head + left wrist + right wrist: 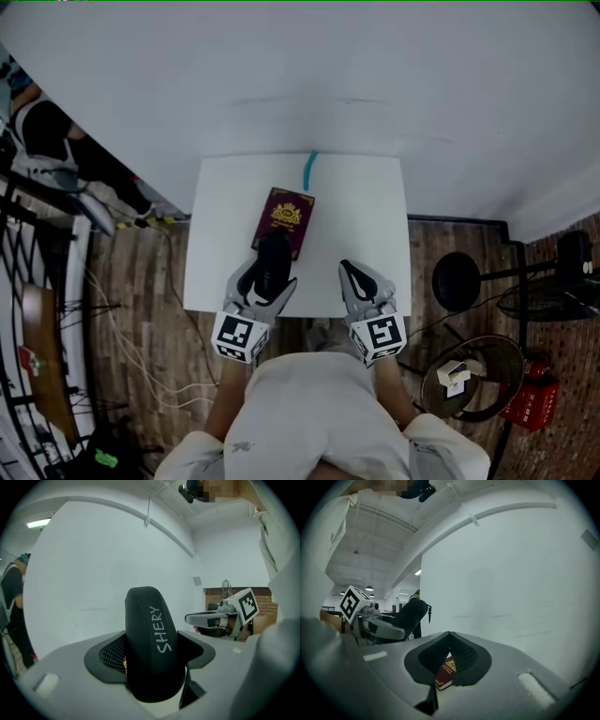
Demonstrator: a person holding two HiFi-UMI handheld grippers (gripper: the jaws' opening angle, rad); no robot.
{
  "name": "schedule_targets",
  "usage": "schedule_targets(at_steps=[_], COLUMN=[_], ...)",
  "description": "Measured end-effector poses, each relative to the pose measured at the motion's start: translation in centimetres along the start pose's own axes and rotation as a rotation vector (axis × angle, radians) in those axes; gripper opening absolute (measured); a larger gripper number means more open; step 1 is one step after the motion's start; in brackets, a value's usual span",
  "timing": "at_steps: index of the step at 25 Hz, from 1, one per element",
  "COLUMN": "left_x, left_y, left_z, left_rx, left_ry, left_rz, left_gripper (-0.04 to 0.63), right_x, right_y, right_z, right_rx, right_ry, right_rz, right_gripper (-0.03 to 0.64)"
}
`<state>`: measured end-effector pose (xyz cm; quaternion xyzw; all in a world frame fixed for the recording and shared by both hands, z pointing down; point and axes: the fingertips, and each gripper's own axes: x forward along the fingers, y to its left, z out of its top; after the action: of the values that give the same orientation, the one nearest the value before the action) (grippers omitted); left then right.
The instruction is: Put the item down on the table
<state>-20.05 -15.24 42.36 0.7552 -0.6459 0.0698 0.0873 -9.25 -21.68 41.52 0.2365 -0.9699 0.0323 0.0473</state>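
My left gripper is shut on a black oblong case over the front of the white table. In the left gripper view the case, lettered "SHERY", stands upright between the jaws and fills the gap. A maroon passport with a gold crest lies flat on the table just beyond the case. My right gripper hovers at the table's front right, shut and empty. Its tips meet in the right gripper view, and the passport shows through the gap under them.
A teal strip lies at the table's far edge against the white wall. A person stands at the left. A black round stand, a fan and a red box sit on the wooden floor at the right, and cables trail at the left.
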Motion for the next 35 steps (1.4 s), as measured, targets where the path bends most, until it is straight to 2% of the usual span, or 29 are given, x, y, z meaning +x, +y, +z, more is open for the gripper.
schedule_targets(at_steps=[7,14,26,35], left_x=[4.1,8.0,14.5,18.1], left_y=[0.4,0.8,1.0,1.3], left_z=[-0.6,-2.3,-5.9,-10.0], left_rx=[-0.012,-0.031,-0.055,-0.071], left_ry=[0.05,0.109,0.2,0.296], left_rz=[0.014,-0.005,-0.097,-0.182], left_gripper=[0.354,0.354,0.354,0.354], right_x=[1.8,3.4,5.1,5.8], right_y=[-3.5,-5.8,-8.9,-10.8], right_z=[-1.0,-2.8,-6.7,-9.8], right_rx=[0.031,0.065,0.107,0.172], right_ry=[0.032,0.081,0.17,0.227], right_rz=[0.02,0.016,-0.049,-0.139], right_gripper=[0.003,0.003,0.003,0.004])
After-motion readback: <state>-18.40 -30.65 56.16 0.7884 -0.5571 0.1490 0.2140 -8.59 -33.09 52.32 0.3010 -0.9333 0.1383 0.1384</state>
